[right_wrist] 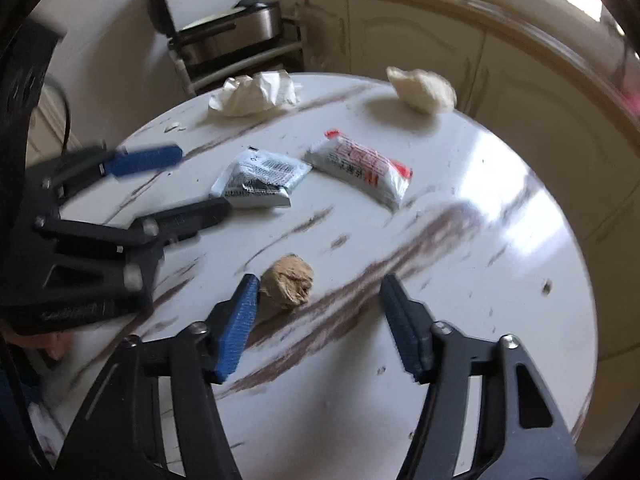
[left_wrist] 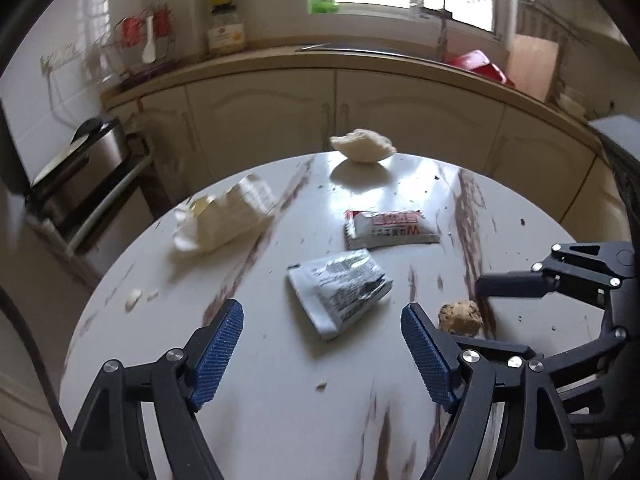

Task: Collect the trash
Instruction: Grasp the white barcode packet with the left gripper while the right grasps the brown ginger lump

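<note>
Your left gripper point(left_wrist: 322, 326) stands with its jaws well apart above the near part of the round marble-patterned table point(left_wrist: 280, 420), and nothing is between its blue pads point(left_wrist: 218, 356); the crumpled silver-and-black wrapper point(left_wrist: 340, 290) lies on the table just beyond the fingertips, not touched by either pad. Your right gripper point(right_wrist: 318, 308) is also parted, about half way, and grips nothing: the small brown paper ball point(right_wrist: 289, 286) sits on the table just inside its left fingertip, apparently touching that blue pad, while the right finger stands clear of it. In the left wrist view that same ball lies just right of your left gripper's right finger, with your right gripper reaching in from the right edge. Farther out, the white packet with red print point(left_wrist: 390, 229) lies near the table's middle, just beyond the silver wrapper and apart from it. At the far left of the table rests a crumpled white tissue point(left_wrist: 224, 218), and at the far edge sits a second white wad point(left_wrist: 363, 146). A few small white scraps point(left_wrist: 134, 299) lie near the left rim. Beyond the table run cream cabinets point(left_wrist: 260, 112) under a counter, with a steel appliance point(left_wrist: 76, 168) on a rack at the left.
</note>
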Motion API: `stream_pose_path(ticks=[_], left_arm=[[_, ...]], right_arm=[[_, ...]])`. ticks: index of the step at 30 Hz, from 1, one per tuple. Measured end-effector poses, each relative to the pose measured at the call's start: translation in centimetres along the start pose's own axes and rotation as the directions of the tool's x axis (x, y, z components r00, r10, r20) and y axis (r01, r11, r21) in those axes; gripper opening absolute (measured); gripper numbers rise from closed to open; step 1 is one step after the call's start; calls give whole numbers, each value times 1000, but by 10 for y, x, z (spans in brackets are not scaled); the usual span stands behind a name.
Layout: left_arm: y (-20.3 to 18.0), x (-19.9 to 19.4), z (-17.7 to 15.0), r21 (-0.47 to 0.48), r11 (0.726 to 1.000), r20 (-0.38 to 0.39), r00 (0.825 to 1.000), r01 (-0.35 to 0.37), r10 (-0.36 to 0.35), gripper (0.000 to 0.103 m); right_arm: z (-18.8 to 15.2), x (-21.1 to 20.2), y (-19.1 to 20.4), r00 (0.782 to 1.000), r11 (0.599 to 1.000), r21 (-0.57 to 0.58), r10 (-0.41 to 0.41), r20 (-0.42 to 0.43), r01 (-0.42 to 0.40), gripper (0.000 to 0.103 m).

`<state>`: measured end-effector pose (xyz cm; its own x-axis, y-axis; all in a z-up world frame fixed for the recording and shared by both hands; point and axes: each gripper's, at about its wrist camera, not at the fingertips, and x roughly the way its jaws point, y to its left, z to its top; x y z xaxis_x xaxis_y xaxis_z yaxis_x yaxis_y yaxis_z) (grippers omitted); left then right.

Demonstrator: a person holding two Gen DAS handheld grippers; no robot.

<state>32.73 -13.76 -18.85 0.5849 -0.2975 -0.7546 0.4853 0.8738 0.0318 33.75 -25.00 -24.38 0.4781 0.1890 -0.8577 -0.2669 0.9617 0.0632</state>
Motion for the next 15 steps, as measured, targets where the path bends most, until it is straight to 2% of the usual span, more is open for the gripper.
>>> stream_pose_path(ticks=[1,2,3,8,9,10,11,12,14,15], left_arm=[[-2,2,2,8,1000,-4,1000,1,-1,79],[-3,6,5,17,1000,-9,1000,-1,1,80],[-3,10,7,23,1000,-9,1000,4,-4,81],[-5,42,16,38,999,-64,998,8,-6,79],[-4,44,16,22,999,-60,998,28,-27,76],[-2,45,17,-1,999,-65,996,54,-54,68],[-1,46,19,-5,999,-61,997,53,-53,62],[-2,45,18,-4,999,-60,997,50,-50,62],[-2,44,18,-8,998,-56,996,69,-69,46],[-4,44,18,-4,997,-58,996,71,-71,43]], right_arm=[[-1,0,2,1000,1000,-13,-3,5,3,35],[-1,-1,2,1000,1000,-19,-11,8,11,26],[-2,-3,1,1000,1000,-20,-15,11,15,23],[-7,-9,-19,1000,1000,24,6,21,-6,23],[-7,-10,-22,1000,1000,27,7,22,-8,23],[-7,-11,-24,1000,999,31,8,25,-9,23],[-8,-13,-29,1000,999,37,9,28,-10,23],[-8,-15,-32,999,999,43,15,33,-16,23],[-9,-18,-36,999,998,53,22,40,-25,23],[-10,-21,-38,999,998,60,26,45,-29,23]])
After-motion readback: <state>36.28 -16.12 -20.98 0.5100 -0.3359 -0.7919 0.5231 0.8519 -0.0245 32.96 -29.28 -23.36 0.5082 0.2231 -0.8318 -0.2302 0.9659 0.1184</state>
